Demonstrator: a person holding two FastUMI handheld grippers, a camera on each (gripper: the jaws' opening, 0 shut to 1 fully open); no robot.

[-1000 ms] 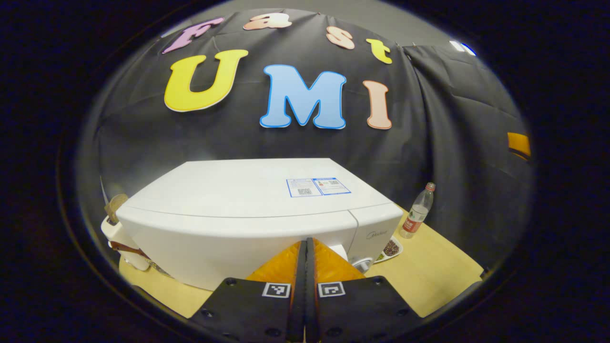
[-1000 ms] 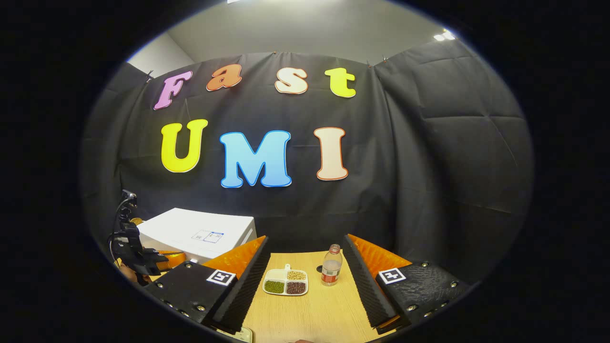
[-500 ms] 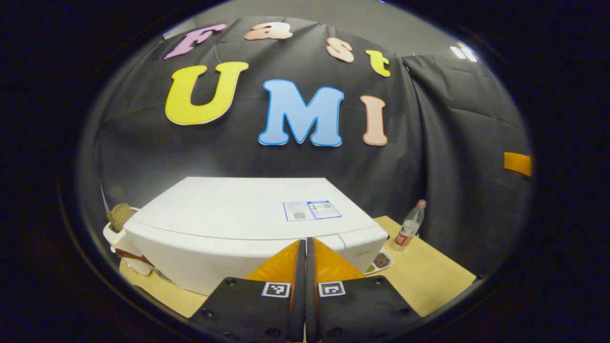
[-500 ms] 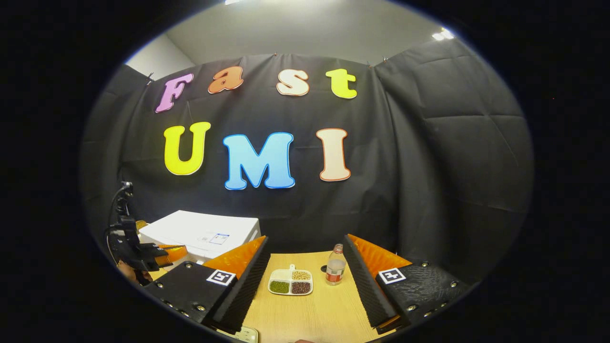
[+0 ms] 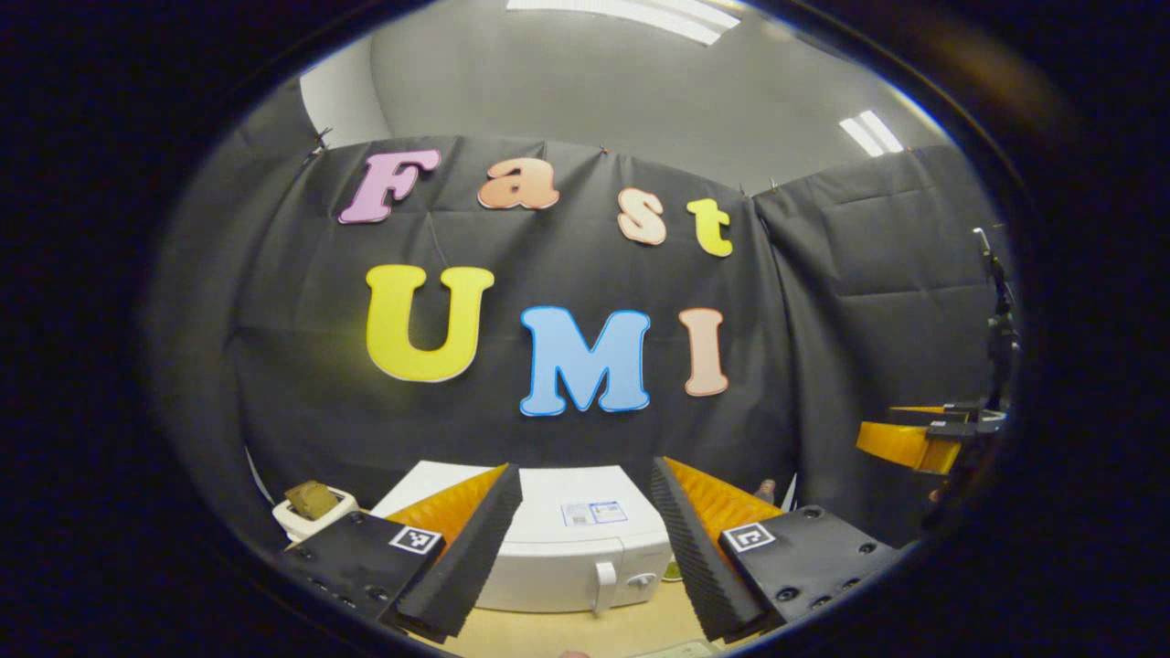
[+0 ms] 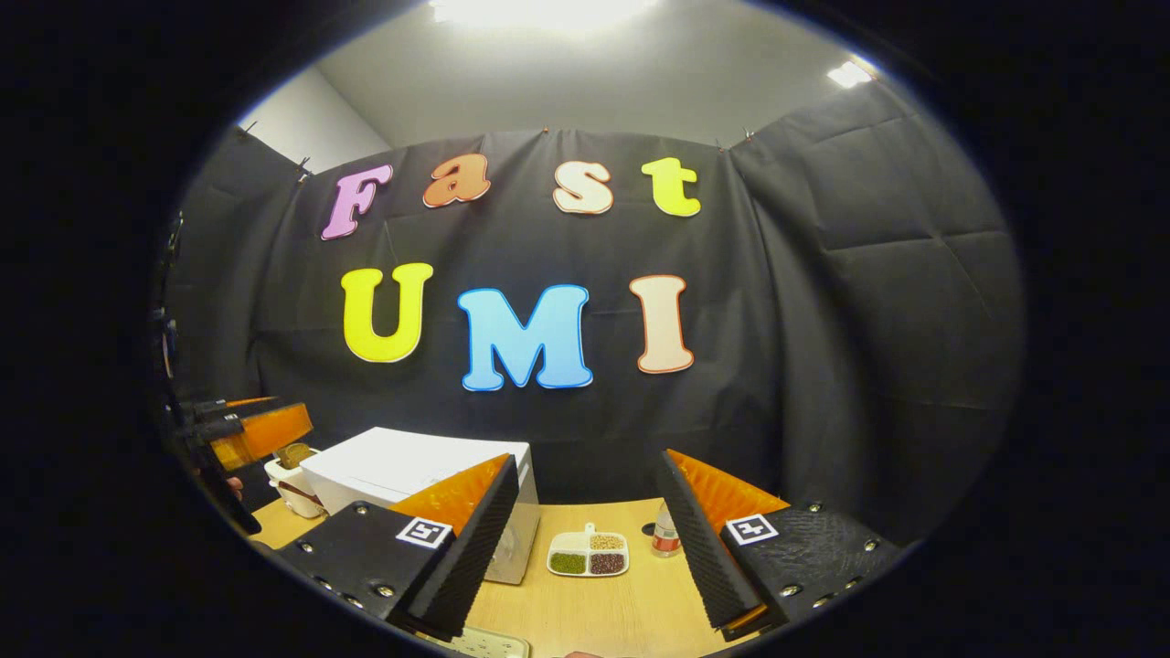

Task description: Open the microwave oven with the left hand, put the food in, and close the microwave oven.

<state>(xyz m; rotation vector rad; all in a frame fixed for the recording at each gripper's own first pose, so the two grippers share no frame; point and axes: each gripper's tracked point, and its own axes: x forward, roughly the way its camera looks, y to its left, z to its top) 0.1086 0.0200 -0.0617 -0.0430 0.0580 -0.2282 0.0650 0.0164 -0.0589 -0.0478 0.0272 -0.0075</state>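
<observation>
The white microwave oven (image 5: 567, 557) stands on the wooden table with its door closed and its handle (image 5: 601, 585) toward me. My left gripper (image 5: 585, 468) is open and empty, held back from the oven, whose front shows between the fingers. The food tray (image 6: 590, 556), a white divided dish of beans, lies on the table right of the microwave oven (image 6: 411, 466). My right gripper (image 6: 587, 457) is open and empty, back from and above the tray. The left gripper (image 6: 260, 429) also appears at the left of the right gripper view, and the right gripper (image 5: 919, 440) at the right of the left gripper view.
A plastic bottle (image 6: 666, 535) stands just right of the tray. A white appliance (image 5: 315, 507) sits left of the microwave. A white power strip (image 6: 484, 644) lies at the table's near edge. Bare tabletop (image 6: 603, 612) stretches in front of the tray.
The left gripper, shut and close to the microwave's front before, has drawn back and opened. The right gripper stays open and has shifted slightly.
</observation>
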